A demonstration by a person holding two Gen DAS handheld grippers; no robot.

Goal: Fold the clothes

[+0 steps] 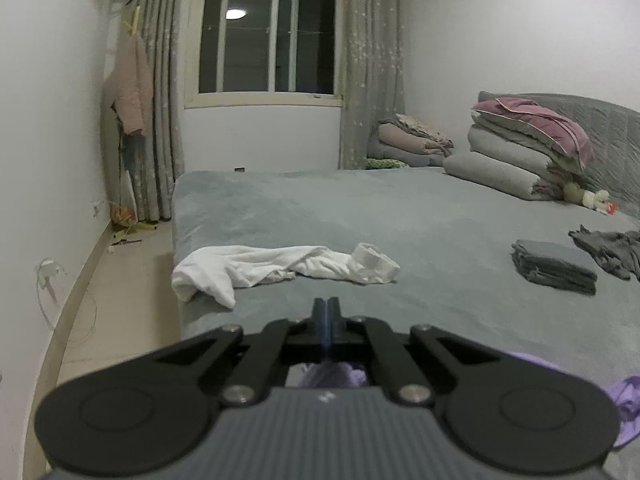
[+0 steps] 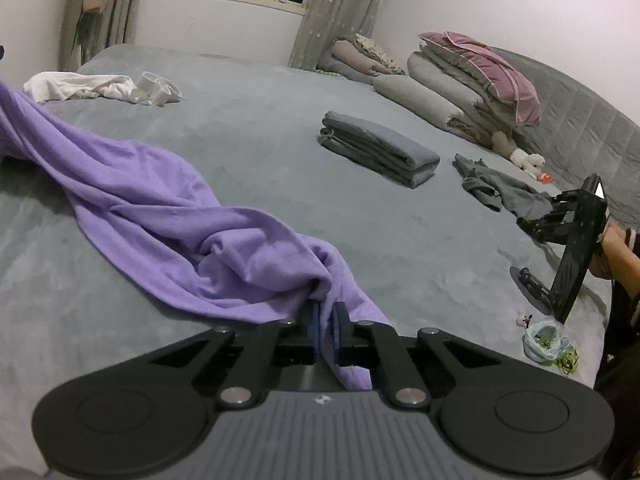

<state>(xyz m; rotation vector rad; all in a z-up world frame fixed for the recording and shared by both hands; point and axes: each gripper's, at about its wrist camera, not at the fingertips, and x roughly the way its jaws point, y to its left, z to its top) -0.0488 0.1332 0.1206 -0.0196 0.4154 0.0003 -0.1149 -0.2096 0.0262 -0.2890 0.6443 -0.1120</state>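
The purple garment (image 2: 168, 216) lies on the grey bed (image 2: 260, 92) as a long twisted band, its long axis running from the near middle away to the far left. The right hand-held gripper (image 2: 326, 312) is at its near end, jaws nearly closed and pinching a bunched fold, pointing downward toward the bed. The left hand-held gripper (image 1: 327, 306) is fully closed; purple cloth shows beneath its linkage, but whether the pads grip it cannot be told. Next, I judge, the two ends must be drawn apart to flatten it. A folded grey stack (image 2: 380, 152) sits far right.
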